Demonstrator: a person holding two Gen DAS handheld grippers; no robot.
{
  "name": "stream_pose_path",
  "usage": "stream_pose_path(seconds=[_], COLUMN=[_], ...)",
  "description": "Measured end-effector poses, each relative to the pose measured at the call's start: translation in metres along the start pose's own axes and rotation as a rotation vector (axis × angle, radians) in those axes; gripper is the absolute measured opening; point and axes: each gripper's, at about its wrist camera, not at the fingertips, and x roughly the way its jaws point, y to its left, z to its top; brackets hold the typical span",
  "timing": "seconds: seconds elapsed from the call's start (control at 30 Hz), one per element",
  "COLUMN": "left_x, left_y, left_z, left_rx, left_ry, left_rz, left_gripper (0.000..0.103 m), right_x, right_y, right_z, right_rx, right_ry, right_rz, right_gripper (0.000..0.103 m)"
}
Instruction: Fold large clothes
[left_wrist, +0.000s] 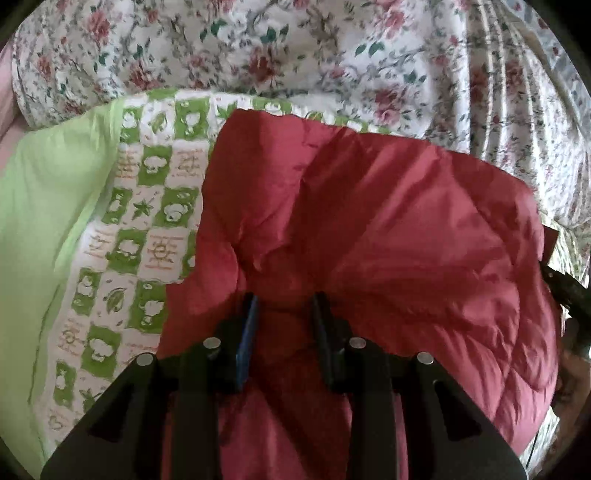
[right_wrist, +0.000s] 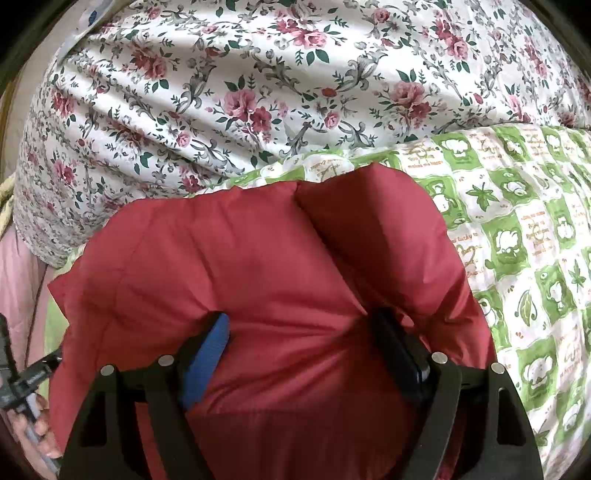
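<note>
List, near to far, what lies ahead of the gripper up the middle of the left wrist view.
Left gripper → red garment → green checked quilt → floral sheet.

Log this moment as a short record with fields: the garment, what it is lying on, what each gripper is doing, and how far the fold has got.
garment: red padded garment, puffy and creased
surface: green-and-white checked quilt, with a floral sheet beyond it
left gripper: closed narrowly on a bunched part of the garment
right gripper: jaws wide, pressed on a thick fold of the garment
fold stage: garment already doubled over in a bulky bundle, both grippers on it
</note>
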Motion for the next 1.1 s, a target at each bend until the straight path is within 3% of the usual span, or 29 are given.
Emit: stream_pose_path(seconds=[0.17,0.53,0.77,0.87,0.93,1.1], left_x=[0.006,-0.004,-0.053,-0.076,-0.088,-0.091], left_y=[-0.001,-0.004,0.018,0.027,0.035,0.057], left_z=[0.001,0.004,-0.008,-0.019,-0.026,-0.039], left_rx=[0.003,0.020,-0.024,-0.034,-0.041,-0.057], left_ry=[0.007,0.007,-0.037,-0.060,-0.079,-0.076], left_rz=[0.000,-0.004,-0.125,-0.154,-0.163,-0.161], left_gripper=[0.028,0.027,0.029,0.039,0.054,0.064], right_x=[-0.010,-0.087,-0.118,-0.126,-0.129,-0.134], right_y=[-0.002,0.002,-0.014,-0.025,-0.032,-0.047], right_z=[0.000,-0.025,-0.046,-0.053,-0.057,-0.066], right_rx=[0.020,0.009,-0.008,-0.010,0.001,0.014], right_ry=[-0.007,-0.052,-0.032,-0.030,-0.028,-0.013], right_rz=[0.014,0.063,0.050,0.039,0.038,0.037], right_gripper=[0.082,0.082,0.082,0.082,0.083,0.083])
